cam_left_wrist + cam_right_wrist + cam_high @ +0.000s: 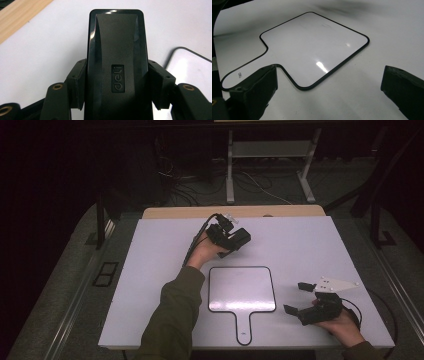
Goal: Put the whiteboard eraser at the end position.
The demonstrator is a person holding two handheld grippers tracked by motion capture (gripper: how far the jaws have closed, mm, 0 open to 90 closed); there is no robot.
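A black oblong block marked "deli" [116, 62], which looks like a board eraser, sits clamped between my left gripper's [117, 77] two pads. In the high view that left gripper [234, 240] holds the block [241, 237] above the far middle of the table. A small white board with a black rim and a handle [241, 290] lies flat near the front edge, handle toward the person. My right gripper [296, 297] rests to the right of the board, jaws wide open with nothing between them. In the right gripper view the board [312, 47] lies ahead of the right gripper [329, 90].
The white tabletop [310, 250] has a wooden strip [235, 212] along its far edge, also seen as a wooden strip [17, 17] at the upper left of the left gripper view. Beyond the table are dark floor, cables and a metal stand [270, 165].
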